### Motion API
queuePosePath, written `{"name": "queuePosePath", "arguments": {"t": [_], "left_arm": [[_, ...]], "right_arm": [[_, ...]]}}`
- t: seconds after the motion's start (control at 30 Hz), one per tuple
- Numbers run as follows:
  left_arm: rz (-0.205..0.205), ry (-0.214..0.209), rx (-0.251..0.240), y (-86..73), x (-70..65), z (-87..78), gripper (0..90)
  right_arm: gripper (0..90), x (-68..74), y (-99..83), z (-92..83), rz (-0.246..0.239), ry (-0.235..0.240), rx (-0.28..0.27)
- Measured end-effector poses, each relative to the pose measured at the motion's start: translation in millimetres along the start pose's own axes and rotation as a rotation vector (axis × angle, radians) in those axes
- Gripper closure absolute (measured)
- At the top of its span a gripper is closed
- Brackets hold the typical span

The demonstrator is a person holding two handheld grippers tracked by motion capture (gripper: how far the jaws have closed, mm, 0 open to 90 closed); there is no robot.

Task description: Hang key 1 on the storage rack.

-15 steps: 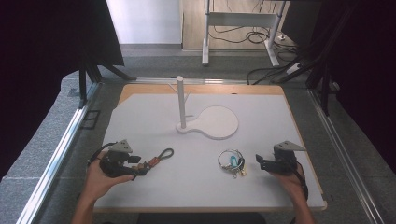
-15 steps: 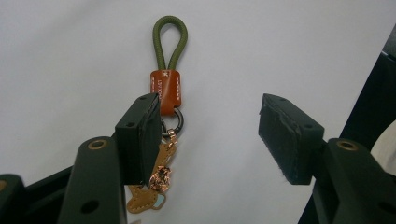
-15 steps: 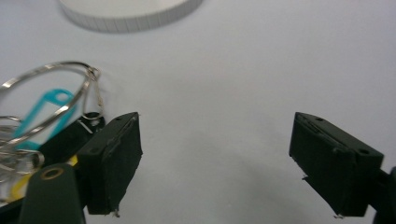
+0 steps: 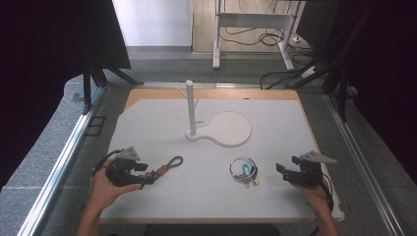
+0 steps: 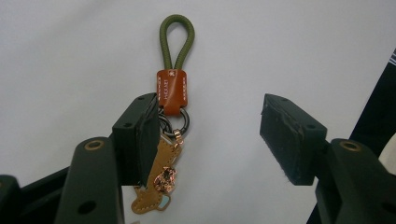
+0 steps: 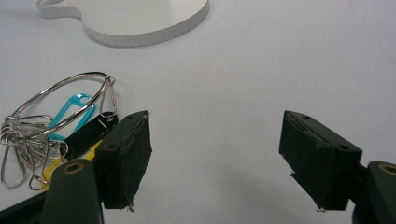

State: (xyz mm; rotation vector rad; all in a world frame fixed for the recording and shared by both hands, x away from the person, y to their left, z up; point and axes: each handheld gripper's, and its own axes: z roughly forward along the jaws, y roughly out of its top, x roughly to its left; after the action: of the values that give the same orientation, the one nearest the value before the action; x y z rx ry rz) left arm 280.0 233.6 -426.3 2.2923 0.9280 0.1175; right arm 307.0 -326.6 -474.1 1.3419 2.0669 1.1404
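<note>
- The left gripper (image 4: 147, 176) sat at the near left of the white board (image 4: 295, 128), held in the person's left hand (image 4: 105, 189), its jaws spread wide and pinching nothing.
- In the left gripper view the same tool (image 5: 210, 135) showed both black pads apart, with bare board between them.
- The keychain (image 4: 164, 167) lay flat on the board just at that gripper's tip: a green cord loop (image 5: 176, 39) pointing away, an orange leather band (image 5: 171, 91) below it, then a dark metal ring (image 5: 177, 122) and a tan leather tag (image 5: 156, 179).
- The ring and tag lay right beside the inner face of one pad, partly hidden by it; whether they touched it could not be told.
- The right gripper (image 4: 285, 171) rested at the near right, held in the right hand (image 4: 314, 196), jaws likewise spread and empty.
- In the right gripper view, that tool (image 6: 215, 154) pointed over bare board, with the key ring bunch (image 6: 51, 126) off to one side of one pad.
- That bunch (image 4: 244, 170) lay between the two grippers, nearer the right one: a wire ring with metal clips and blue, black and yellow plastic tags.
- Farther back, near the board's middle, stood a white stand (image 4: 228, 129) with a round flat base and an upright post (image 4: 190, 105), well apart from both tools.
</note>
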Motion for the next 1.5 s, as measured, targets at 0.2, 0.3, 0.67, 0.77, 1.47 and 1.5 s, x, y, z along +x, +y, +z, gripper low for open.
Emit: {"name": "queuePosePath", "arguments": {"t": [0.2, 0.3, 0.67, 0.77, 1.47, 1.5], "left_arm": [[-0.022, -0.004, -0.014, 1.4, 1.7, -2.0, 38.2], [-0.022, -0.007, -0.013, 5.8, 4.9, -1.5, 38.1], [0.025, 0.005, 0.082, 32.1, 3.5, 0.5, 39.0], [0.021, -0.002, 0.113, 37.5, 3.0, 3.1, 40.1], [0.037, -0.01, 0.346, 65.6, 18.5, 48.0, 47.3], [0.039, -0.008, 0.355, 65.9, 18.8, 50.0, 47.7]], "right_arm": [[27.3, -2.0, -2.9, 2.4, -0.011, 0.005, 0.02], [28.0, -2.6, -2.6, 0.7, -0.011, 0.011, 0.016], [29.1, 0.4, 0.2, -3.5, -0.023, -0.013, 0.01], [29.4, 2.8, 1.6, -3.6, -0.031, -0.009, 0.015], [30.4, 5.3, -3.8, -1.6, -0.043, -0.026, 0.057], [30.4, 5.6, -3.7, -1.5, -0.044, -0.025, 0.058]]}}
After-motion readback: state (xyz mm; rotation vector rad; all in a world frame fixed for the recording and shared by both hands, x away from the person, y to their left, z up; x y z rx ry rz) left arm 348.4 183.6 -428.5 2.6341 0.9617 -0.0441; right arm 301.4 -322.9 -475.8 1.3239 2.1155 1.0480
